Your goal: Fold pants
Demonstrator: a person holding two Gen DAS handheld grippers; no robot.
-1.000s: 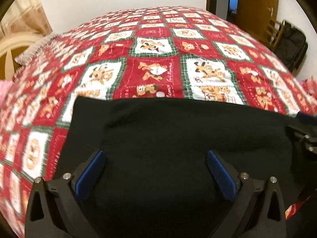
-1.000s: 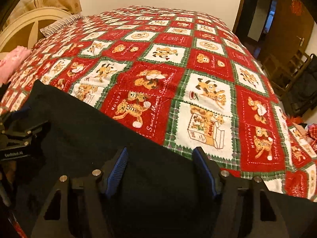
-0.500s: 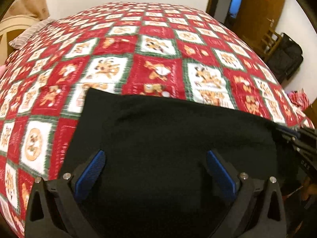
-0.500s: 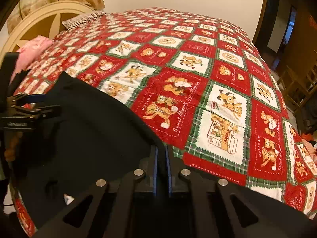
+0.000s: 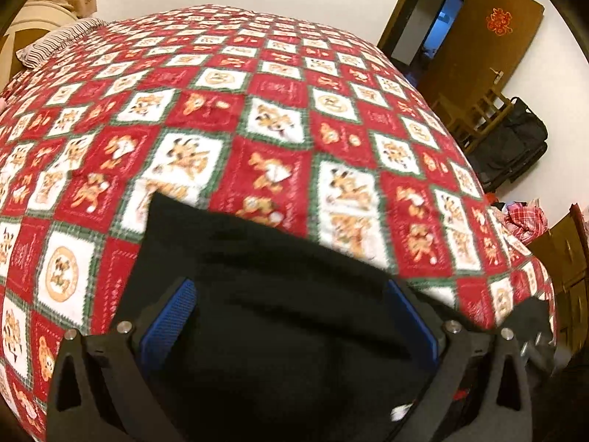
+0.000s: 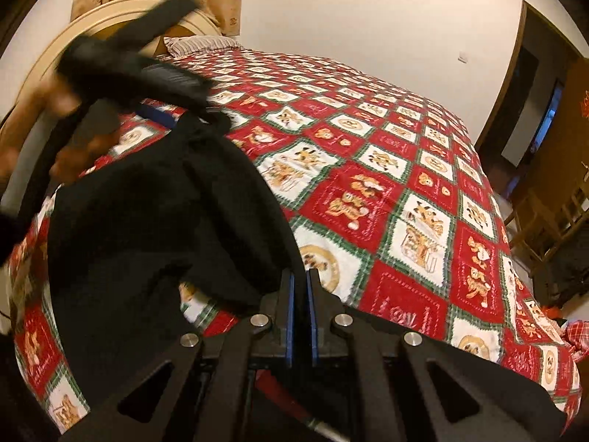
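Observation:
The black pants lie on the near part of a bed with a red, white and green patchwork quilt. In the left wrist view my left gripper is open, its blue pads spread wide over the dark cloth. In the right wrist view my right gripper is shut on an edge of the pants and holds it lifted, so the cloth bunches and hangs above the quilt. The left gripper shows blurred at the upper left of that view, above the pants.
A striped pillow and a cream headboard stand at the bed's far end. A wooden door, a wooden chair and a black bag are at the right of the bed.
The right gripper, closed on the pants edge half a second ago, has lifted it so the cloth now bunches up. The left gripper stayed open and rose above the pants.

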